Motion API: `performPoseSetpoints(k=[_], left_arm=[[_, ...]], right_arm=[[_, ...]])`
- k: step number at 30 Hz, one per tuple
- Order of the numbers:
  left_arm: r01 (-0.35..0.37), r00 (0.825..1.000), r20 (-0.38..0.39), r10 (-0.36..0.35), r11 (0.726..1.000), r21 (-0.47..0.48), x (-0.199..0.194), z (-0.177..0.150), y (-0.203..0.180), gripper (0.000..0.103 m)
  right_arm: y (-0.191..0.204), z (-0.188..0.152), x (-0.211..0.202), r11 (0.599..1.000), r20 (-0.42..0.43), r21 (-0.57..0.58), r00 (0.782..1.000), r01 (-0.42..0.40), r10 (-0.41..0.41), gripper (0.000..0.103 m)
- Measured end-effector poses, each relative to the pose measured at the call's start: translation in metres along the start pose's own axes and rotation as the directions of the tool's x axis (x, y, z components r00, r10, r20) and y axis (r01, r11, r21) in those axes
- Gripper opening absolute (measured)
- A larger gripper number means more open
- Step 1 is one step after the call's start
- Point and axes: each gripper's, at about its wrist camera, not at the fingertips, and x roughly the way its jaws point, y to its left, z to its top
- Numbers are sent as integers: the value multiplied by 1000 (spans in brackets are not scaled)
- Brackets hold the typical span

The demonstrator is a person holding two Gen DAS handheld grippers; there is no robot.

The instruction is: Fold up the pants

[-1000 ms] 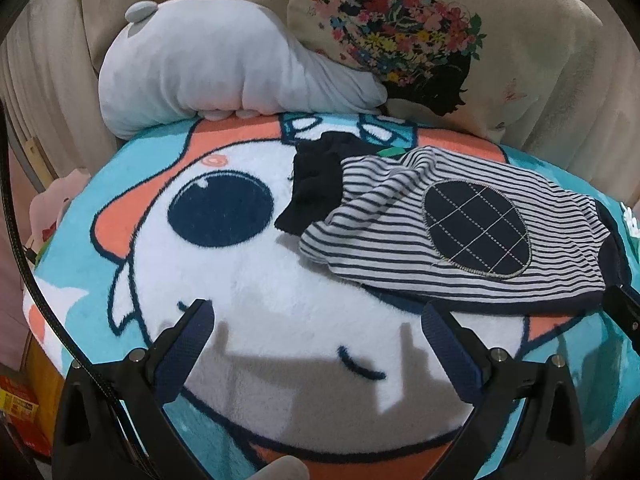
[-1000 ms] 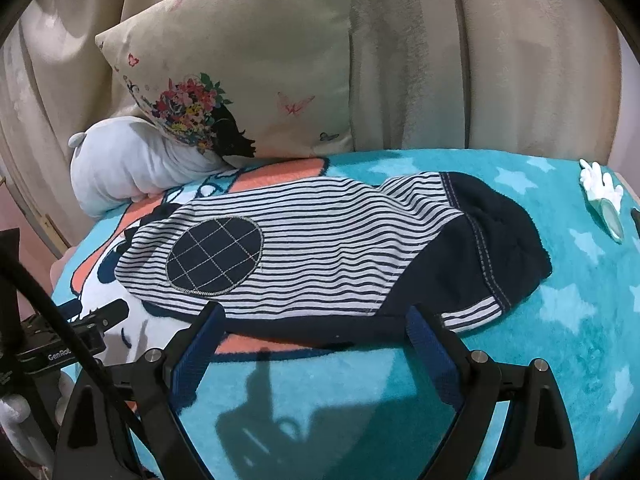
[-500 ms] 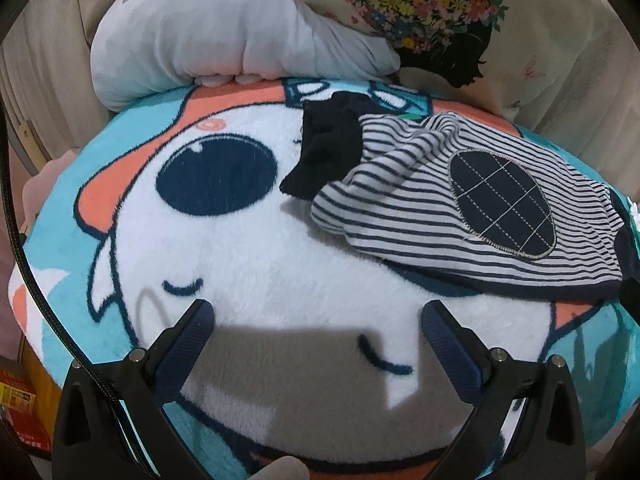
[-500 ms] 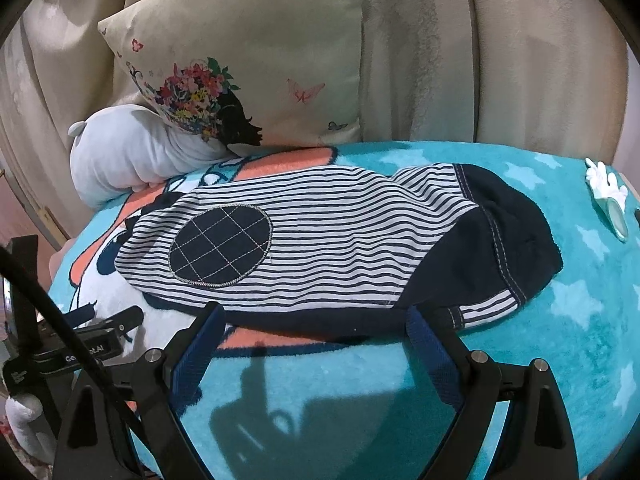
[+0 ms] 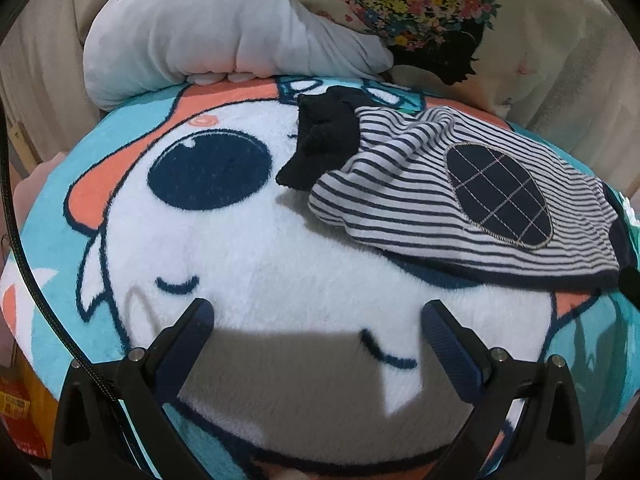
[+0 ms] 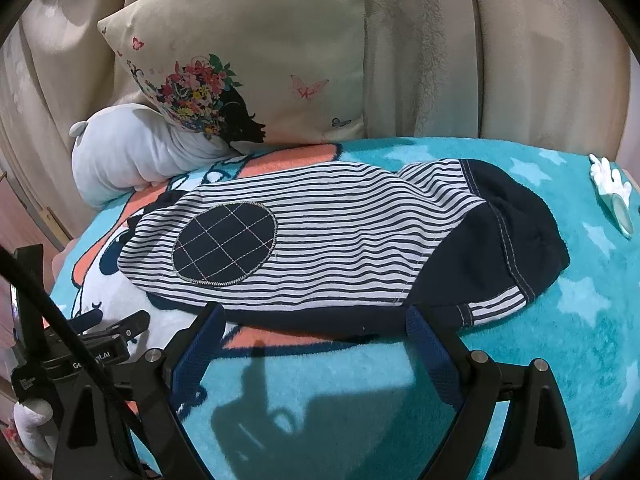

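— What's over on the left?

— The left gripper (image 5: pixel 318 320), fingers spread wide and holding nothing, hovers above the white part of the cartoon blanket (image 5: pixel 240 240). Far behind it a grey plush toy (image 5: pixel 208 32) leans against the floral cushion (image 6: pixel 248 60).

— And the pants?

— The striped pants (image 6: pixel 340 236) lie in the middle of the blanket, cuffs to the left, dark waistband (image 6: pixel 516 240) to the right. The legs look laid one on the other, so I'd say the lengthwise fold is made. An oval knee patch (image 6: pixel 224 244) faces up, and the dark cuffs (image 5: pixel 324 136) are bunched at the far left end.

— So what's left?

— Bringing cuffs to waistband, I'd judge, and smoothing that crumpled end. Neither gripper touches the cloth.

— The right one?

— The right gripper (image 6: pixel 316 324) is released too, fingers apart, tips just at the near hem, gripping nothing. Far right, a small white and pale-green object (image 6: pixel 612 196) rests on the blanket; I can't tell what it is.
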Motion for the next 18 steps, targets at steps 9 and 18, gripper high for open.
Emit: performPoseSetpoints(k=[9, 18], left_arm=[[57, 998, 37, -56, 998, -9, -20, 6, 14, 82], [128, 988, 94, -119, 987, -99, -43, 38, 36, 82]], right_arm=[[-4, -5, -8, 999, 9, 5, 999, -36, 36, 94], [-38, 3, -20, 999, 39, 51, 999, -14, 12, 91]])
